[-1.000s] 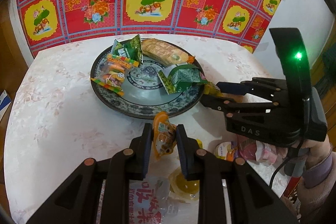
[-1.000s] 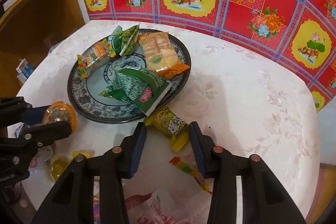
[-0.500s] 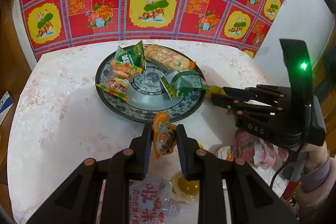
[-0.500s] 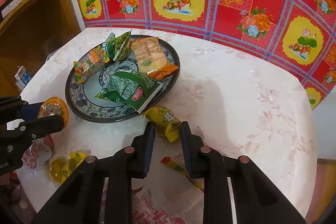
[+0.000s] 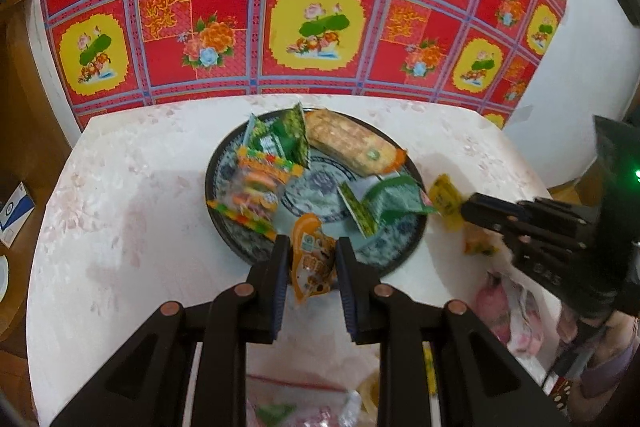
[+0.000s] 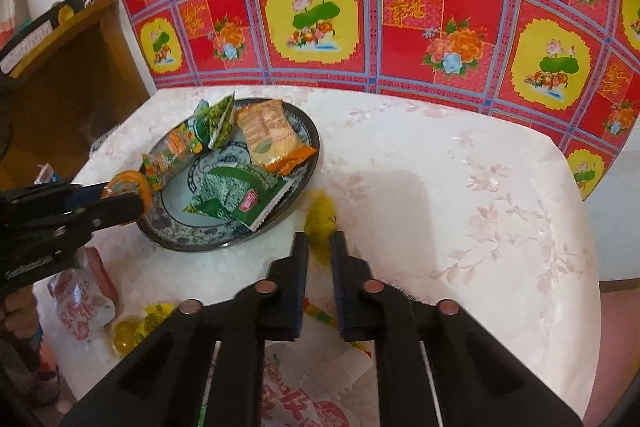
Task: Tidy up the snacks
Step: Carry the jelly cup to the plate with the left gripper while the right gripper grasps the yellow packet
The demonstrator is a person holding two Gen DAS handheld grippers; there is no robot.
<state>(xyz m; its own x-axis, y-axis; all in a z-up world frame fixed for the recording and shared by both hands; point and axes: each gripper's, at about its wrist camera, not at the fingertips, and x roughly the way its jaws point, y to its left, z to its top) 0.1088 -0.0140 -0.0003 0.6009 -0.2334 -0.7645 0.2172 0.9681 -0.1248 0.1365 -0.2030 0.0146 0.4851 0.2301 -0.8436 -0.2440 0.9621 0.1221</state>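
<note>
Left gripper (image 5: 309, 259): closed on an orange packet (image 5: 311, 259), pads pressing both its sides, held above the plate's 6 o'clock rim in the left wrist view.
Right gripper (image 6: 319, 247): clamped tight on a yellow packet (image 6: 320, 217), off the plate's rim at about 4 o'clock in the right wrist view; packet blurred.
Plate (image 6: 192, 235): blue-patterned, dark-rimmed, on the table (image 6: 460, 187), left of centre in the right wrist view.
On the plate: tan biscuit packet (image 6: 270, 133) at 1 o'clock; green packet (image 6: 236, 197) at 5 o'clock, corner over the rim; small green packet (image 6: 216, 119) at 11 o'clock; clear candy bag (image 6: 172, 151) at 9 o'clock.
Off the plate: white-and-red bag (image 6: 78, 301) and yellow jelly cups (image 6: 126, 333) at the table's near left edge.
Backdrop: red and yellow flowered cloth (image 6: 360, 7) behind the table at 12 o'clock.
</note>
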